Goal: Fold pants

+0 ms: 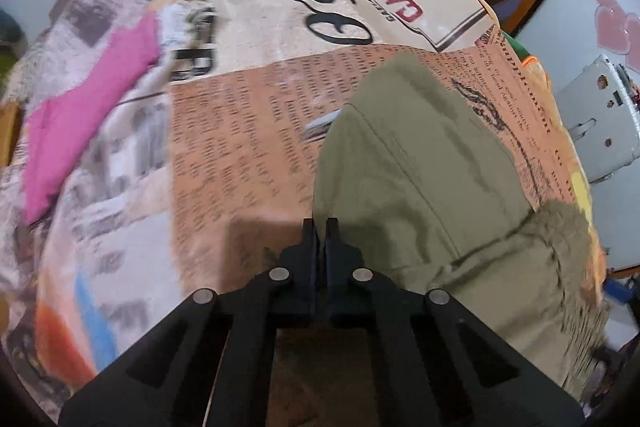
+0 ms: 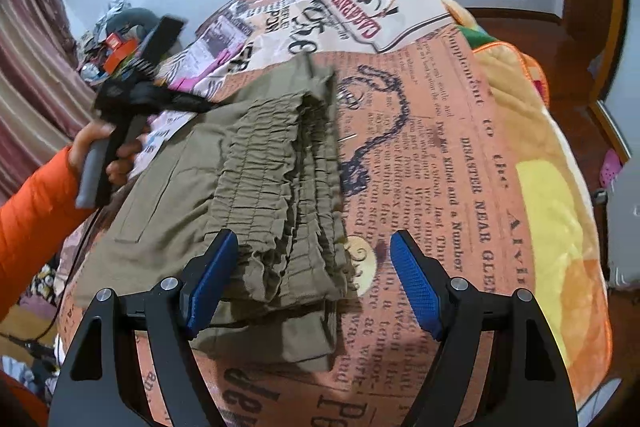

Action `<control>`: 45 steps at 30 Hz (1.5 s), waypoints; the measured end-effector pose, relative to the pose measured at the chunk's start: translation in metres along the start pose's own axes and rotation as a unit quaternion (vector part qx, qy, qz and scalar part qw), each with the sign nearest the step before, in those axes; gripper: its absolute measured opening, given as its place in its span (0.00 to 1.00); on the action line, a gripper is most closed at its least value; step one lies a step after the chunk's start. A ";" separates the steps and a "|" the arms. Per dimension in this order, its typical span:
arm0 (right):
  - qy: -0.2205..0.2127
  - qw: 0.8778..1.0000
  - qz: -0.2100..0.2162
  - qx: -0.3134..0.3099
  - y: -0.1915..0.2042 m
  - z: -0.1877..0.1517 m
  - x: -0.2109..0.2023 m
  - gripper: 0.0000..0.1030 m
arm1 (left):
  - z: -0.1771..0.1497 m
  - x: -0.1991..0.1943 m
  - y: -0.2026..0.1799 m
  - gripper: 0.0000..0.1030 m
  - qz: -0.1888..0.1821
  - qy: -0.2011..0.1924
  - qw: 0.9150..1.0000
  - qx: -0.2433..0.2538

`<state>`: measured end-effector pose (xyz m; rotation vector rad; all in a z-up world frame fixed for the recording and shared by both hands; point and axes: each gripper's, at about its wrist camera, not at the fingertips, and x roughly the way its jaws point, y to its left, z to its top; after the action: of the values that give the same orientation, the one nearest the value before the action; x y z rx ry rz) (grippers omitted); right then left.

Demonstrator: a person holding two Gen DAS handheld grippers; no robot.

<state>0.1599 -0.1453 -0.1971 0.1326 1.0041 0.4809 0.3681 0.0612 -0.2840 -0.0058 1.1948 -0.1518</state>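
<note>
The olive pants lie folded on a bed covered by a newsprint-patterned blanket, their gathered waistband on top and running from about 12 o'clock down toward 6 in the right wrist view. The right gripper hangs over the near end of the waistband with its jaws wide apart: the blue pad at 7 o'clock is over the cloth, the other over bare blanket, and neither presses anything. The left gripper is closed, fingers together, its tips at the left edge of the pants; whether cloth is pinched between them cannot be told. In the right view a hand in an orange sleeve holds it at 9 o'clock. A pink cloth lies at 9 o'clock in the left view.
</note>
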 end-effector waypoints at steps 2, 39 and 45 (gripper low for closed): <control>-0.008 1.000 -0.004 0.003 -0.002 0.002 -0.007 0.73 | -0.013 -0.014 0.005 0.02 0.015 -0.010 1.000 -0.001; 0.006 1.000 -0.025 0.008 0.002 -0.039 -0.005 0.73 | -0.206 -0.119 0.028 0.19 0.059 -0.055 0.994 -0.078; 0.003 0.999 -0.040 -0.008 0.010 -0.030 -0.008 0.73 | -0.215 -0.130 0.054 0.18 0.081 -0.040 0.990 -0.104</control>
<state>0.1282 -0.1432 -0.2040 0.0764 1.0079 0.4168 0.1285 0.1468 -0.2478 -0.0969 1.1213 0.1156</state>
